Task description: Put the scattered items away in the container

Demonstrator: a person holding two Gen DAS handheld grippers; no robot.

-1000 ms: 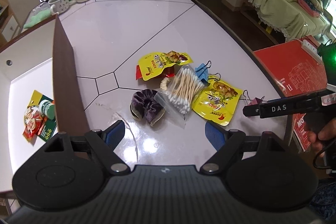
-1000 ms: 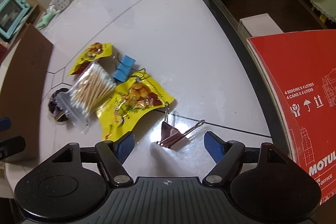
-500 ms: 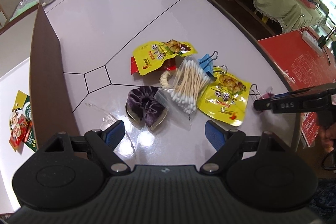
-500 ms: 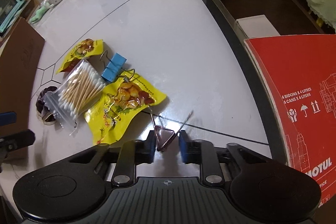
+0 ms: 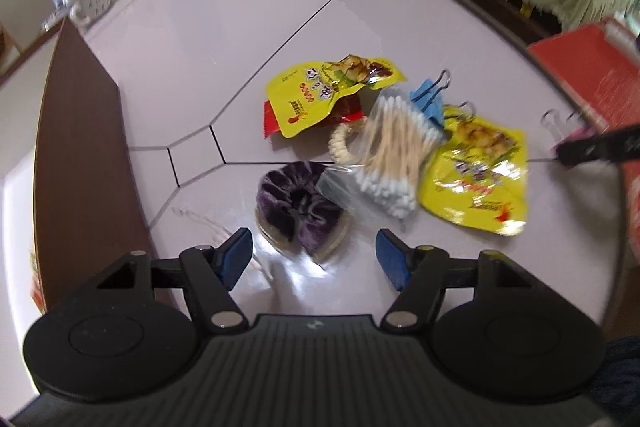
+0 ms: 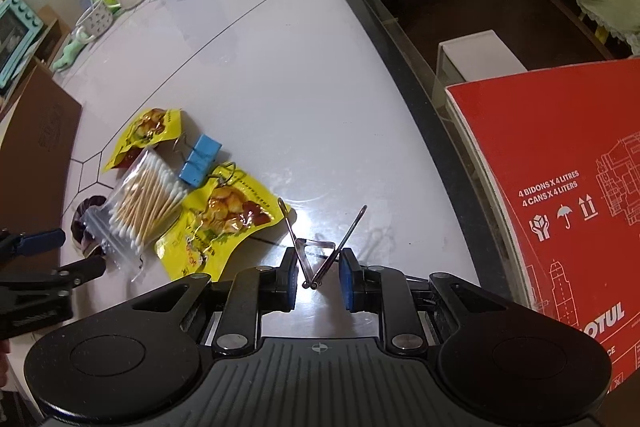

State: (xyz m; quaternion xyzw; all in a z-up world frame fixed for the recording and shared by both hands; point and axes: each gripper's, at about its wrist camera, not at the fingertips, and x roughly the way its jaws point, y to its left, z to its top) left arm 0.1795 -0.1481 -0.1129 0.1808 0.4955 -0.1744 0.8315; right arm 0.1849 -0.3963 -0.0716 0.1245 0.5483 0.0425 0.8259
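- The right tool (image 6: 318, 277) is closed narrow on a binder clip (image 6: 316, 253), which is gripped between the blue pads at the near right of the tabletop (image 6: 280, 75). The clip appears to be held by its wire handles rather than its body, so it could pivot or spring free once lifted.
- The left tool (image 5: 314, 253) is held wide apart and grips nothing; it hangs just above a purple scrunchie (image 5: 302, 201) at the near edge of the pile.
- The remaining items lie clustered mid-tabletop: a bag of cotton swabs (image 5: 394, 155) overlapping the scrunchie, a yellow snack packet (image 5: 476, 173) to its right, a second yellow packet (image 5: 328, 93) farther off, a blue binder clip (image 5: 430, 99) and a small rope ring (image 5: 344, 147).
- The swab bag could be dragged along if the scrunchie is pinched without clearing the overlapping plastic corner.
- The container is judged to be the brown box (image 5: 80, 147) at the left; its tall wall could be struck on the way over, and the clip knocked loose.
- The left view is blurred, so contact with the scrunchie cannot be told.
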